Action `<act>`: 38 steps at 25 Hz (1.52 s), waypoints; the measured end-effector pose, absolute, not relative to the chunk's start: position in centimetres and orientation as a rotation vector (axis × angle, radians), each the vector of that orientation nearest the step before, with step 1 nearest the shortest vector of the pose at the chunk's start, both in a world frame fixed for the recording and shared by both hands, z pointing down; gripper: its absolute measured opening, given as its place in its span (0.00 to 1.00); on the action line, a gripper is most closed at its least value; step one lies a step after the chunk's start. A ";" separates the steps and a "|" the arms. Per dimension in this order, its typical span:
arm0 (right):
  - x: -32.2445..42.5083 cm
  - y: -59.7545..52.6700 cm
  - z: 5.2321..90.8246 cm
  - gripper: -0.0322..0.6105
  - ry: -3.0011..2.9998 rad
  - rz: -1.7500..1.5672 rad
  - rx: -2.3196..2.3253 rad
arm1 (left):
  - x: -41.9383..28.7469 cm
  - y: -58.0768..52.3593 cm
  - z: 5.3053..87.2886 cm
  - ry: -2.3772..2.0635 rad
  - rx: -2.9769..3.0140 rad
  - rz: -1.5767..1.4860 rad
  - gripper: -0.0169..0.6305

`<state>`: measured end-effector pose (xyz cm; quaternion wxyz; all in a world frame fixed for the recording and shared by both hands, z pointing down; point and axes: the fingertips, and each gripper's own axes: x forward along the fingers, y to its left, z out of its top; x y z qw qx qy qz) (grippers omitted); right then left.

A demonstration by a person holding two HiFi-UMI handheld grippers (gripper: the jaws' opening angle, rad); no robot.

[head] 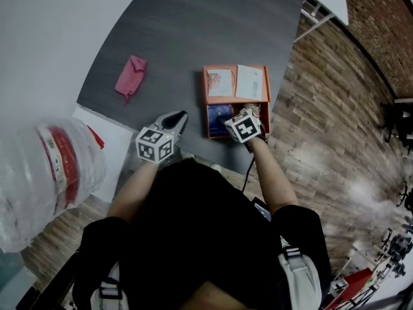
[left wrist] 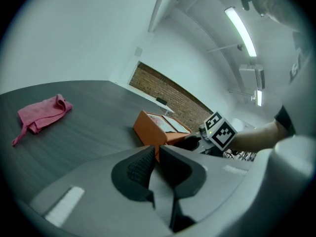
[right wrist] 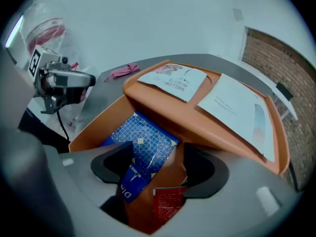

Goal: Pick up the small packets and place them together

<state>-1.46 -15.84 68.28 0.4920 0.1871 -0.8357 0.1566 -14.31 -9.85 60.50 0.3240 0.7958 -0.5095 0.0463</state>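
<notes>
The right gripper (right wrist: 157, 157) stands with its jaws spread wide, dipped steeply into the near compartment of the orange cardboard box (right wrist: 96, 122). The blue diamond-patterned foil packet (right wrist: 143, 139) leans between the pads, close to the left one, and the small red printed packet (right wrist: 168, 206) lies lower, at the bottom centre of the right gripper view; neither looks pinched. The left gripper (left wrist: 157, 153) has its jaws drawn almost together on nothing, low over the table just left of the box in the head view. I judge the step to be a set-down or a pick at that compartment. To do it well, the right gripper should travel only along its own line, since its left pad sits near enough to drag the leaning packet. Room is tight there: the compartment wall rises at lower left of the right gripper view, and the box's upper orange panel crosses just beyond the jaws. On that panel the white paper sachet with pink print (right wrist: 173, 83) and the pale white-and-blue paper sachet (right wrist: 237, 107) lie side by side, so every packet in view is at the box. Farther out, the dark grey wood-grain table (head: 181, 24) opens toward the upper left of the head view, carrying only the crumpled pink cloth (head: 130, 76). The box sits near the table's right edge, with wood-plank floor (head: 322, 108) beyond, so free room lies left and up.
</notes>
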 end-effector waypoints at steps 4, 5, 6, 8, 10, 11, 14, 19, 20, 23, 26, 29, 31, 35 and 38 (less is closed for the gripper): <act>-1.9 -15.1 68.2 0.48 -2.018 0.305 0.408 | -14.5 -9.7 60.6 -1.335 2.086 0.121 0.07; -1.9 -15.1 68.2 0.49 -2.017 0.312 0.417 | -14.5 -9.7 60.6 -1.333 2.085 0.121 0.07; -1.9 -15.1 68.3 0.48 -2.017 0.321 0.423 | -14.5 -9.6 60.7 -1.331 2.086 0.120 0.07; -1.8 -15.0 68.5 0.48 -2.014 0.332 0.431 | -14.4 -9.5 60.7 -1.327 2.085 0.122 0.07; -1.8 -15.0 68.4 0.47 -2.012 0.330 0.446 | -14.4 -9.5 60.8 -1.324 2.086 0.125 0.07; -1.8 -14.9 68.3 0.46 -2.012 0.327 0.453 | -14.3 -9.5 60.8 -1.322 2.087 0.126 0.07; -2.2 -14.3 68.1 0.35 -2.009 0.309 0.435 | -14.2 -9.6 60.6 -1.316 2.095 0.127 0.07; -2.8 -13.7 68.2 0.23 -2.005 0.257 0.411 | -13.8 -9.6 60.5 -1.310 2.105 0.122 0.07; -2.7 -13.8 68.2 0.23 -2.005 0.261 0.417 | -13.8 -9.6 60.5 -1.309 2.106 0.122 0.07; -2.5 -14.1 67.9 0.14 -2.006 0.262 0.442 | -13.7 -9.6 60.4 -1.305 2.109 0.124 0.07; -2.6 -14.2 66.9 0.10 -2.035 0.300 0.468 | -13.7 -9.6 60.5 -1.304 2.111 0.126 0.07; -2.2 -14.5 65.6 0.09 -2.066 0.347 0.503 | -13.5 -9.6 60.5 -1.304 2.113 0.131 0.07; -1.8 -14.7 64.9 0.08 -2.076 0.348 0.527 | -13.2 -9.7 60.4 -1.304 2.120 0.132 0.07; -1.0 -14.8 63.3 0.08 -2.107 0.321 0.569 | -12.3 -9.9 59.9 -1.304 2.132 0.125 0.07; -0.4 -14.4 62.3 0.08 -2.143 0.290 0.600 | -11.8 -9.8 59.7 -1.309 2.135 0.126 0.07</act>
